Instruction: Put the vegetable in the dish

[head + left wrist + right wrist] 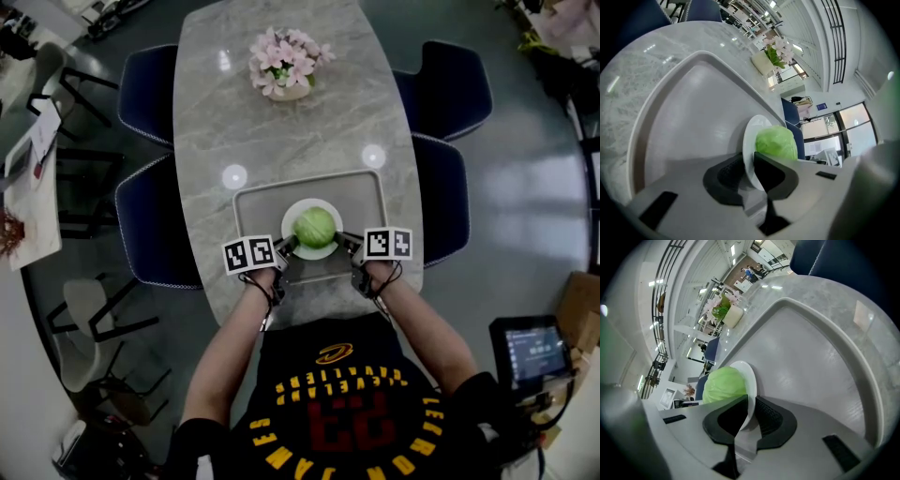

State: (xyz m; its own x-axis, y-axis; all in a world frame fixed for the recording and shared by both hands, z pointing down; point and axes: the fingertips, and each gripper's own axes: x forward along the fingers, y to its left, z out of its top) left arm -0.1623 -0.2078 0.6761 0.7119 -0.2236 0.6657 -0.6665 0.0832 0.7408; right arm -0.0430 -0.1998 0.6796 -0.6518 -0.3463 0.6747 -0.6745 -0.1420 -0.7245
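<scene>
Two grippers bite the white dish [286, 223] from opposite sides: we hold the left gripper [752, 174] clamped on its rim at one edge, and the right gripper [746, 416] clamped on the other. The green vegetable [315, 226] sits in the dish, above the grey tray [258, 202] on the marble table [291, 131].
</scene>
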